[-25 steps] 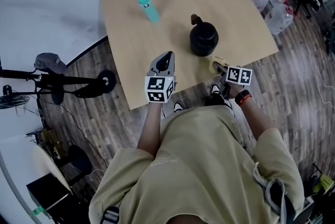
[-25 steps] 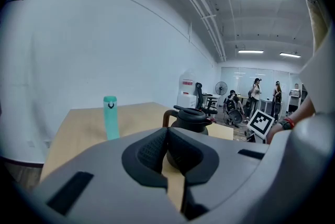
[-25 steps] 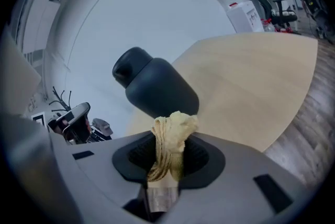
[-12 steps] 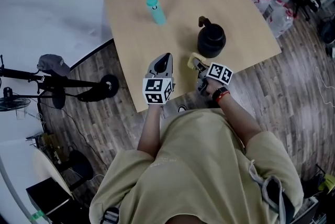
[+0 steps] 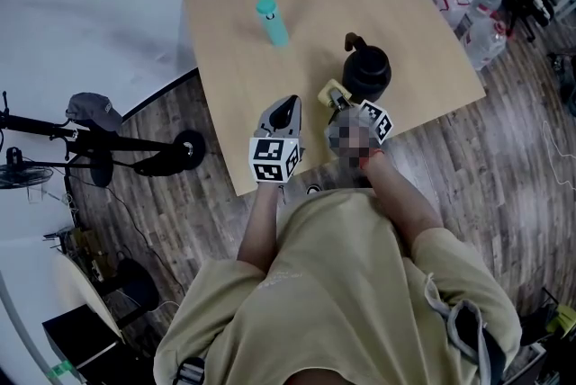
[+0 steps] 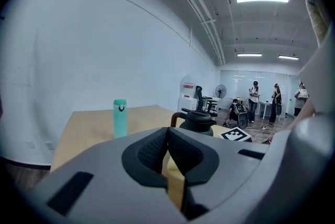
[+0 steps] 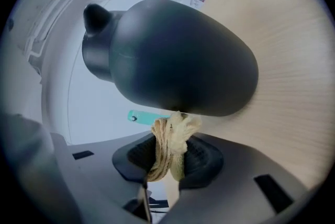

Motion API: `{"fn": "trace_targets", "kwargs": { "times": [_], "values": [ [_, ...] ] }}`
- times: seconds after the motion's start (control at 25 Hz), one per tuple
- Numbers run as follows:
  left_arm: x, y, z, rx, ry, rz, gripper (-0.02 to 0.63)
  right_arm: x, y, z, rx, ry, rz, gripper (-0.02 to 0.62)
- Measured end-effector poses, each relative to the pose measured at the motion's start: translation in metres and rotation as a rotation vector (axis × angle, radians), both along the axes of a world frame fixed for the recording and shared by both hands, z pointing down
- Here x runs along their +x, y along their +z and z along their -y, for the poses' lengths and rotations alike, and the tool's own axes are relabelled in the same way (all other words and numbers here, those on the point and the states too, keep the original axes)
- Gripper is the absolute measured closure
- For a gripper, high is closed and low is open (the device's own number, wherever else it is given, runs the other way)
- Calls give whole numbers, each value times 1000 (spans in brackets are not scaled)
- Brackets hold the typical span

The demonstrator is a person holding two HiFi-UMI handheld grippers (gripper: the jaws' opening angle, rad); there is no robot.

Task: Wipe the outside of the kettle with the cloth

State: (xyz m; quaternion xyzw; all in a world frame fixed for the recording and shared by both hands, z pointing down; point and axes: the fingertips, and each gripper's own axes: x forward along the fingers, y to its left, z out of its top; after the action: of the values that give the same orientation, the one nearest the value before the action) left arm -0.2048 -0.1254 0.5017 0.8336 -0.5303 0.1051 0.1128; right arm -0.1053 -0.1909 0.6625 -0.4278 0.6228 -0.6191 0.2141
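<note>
Kettle [image 5: 367, 73], black, sits upright near the tabletop's [image 5: 234, 59] near edge, about midway along it. My right gripper [image 7: 171, 157] is clamped on the bunched yellow cloth [image 7: 170, 136], and the cloth's tip is pressed against the kettle's lower side. My left gripper [image 6: 167, 139] has its jaws pressed together with nothing between them, and it hangs over the near edge, near the kettle on its left. Teal bottle [image 5: 273, 21] stands well apart, toward the far left corner.
</note>
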Motion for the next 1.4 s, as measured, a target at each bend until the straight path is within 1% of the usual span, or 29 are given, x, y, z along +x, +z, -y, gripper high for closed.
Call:
{"fn": "trace_targets", "kwargs": {
  "times": [0.12, 0.32, 0.52, 0.72, 0.8, 0.96, 1.16, 1.28, 1.4],
  "values": [
    [4, 1, 2, -2, 2, 0, 581, 8, -2, 3, 7, 48, 37, 475],
    [9, 6, 4, -14, 9, -1, 581, 14, -4, 0, 20, 65, 61, 476],
    [19, 11, 5, -31, 26, -1, 581, 20, -5, -5, 24, 53, 61, 476],
    [30, 19, 3, -48, 48, 6, 581, 28, -4, -12, 49, 13, 18, 476],
    [33, 20, 3, -52, 55, 8, 581, 31, -5, -16, 70, -19, -28, 476],
    [41, 23, 4, -56, 65, 11, 581, 39, -4, -23, 134, -114, -184, 474],
    [53, 25, 7, -65, 84, 12, 581, 47, -5, -28, 192, -202, -330, 474],
    [60, 27, 8, -69, 89, 13, 581, 53, -3, -31, 222, -251, -404, 476],
    [66, 26, 9, -70, 89, 12, 581, 60, -3, -34, 242, -296, -453, 476]
  ]
}}
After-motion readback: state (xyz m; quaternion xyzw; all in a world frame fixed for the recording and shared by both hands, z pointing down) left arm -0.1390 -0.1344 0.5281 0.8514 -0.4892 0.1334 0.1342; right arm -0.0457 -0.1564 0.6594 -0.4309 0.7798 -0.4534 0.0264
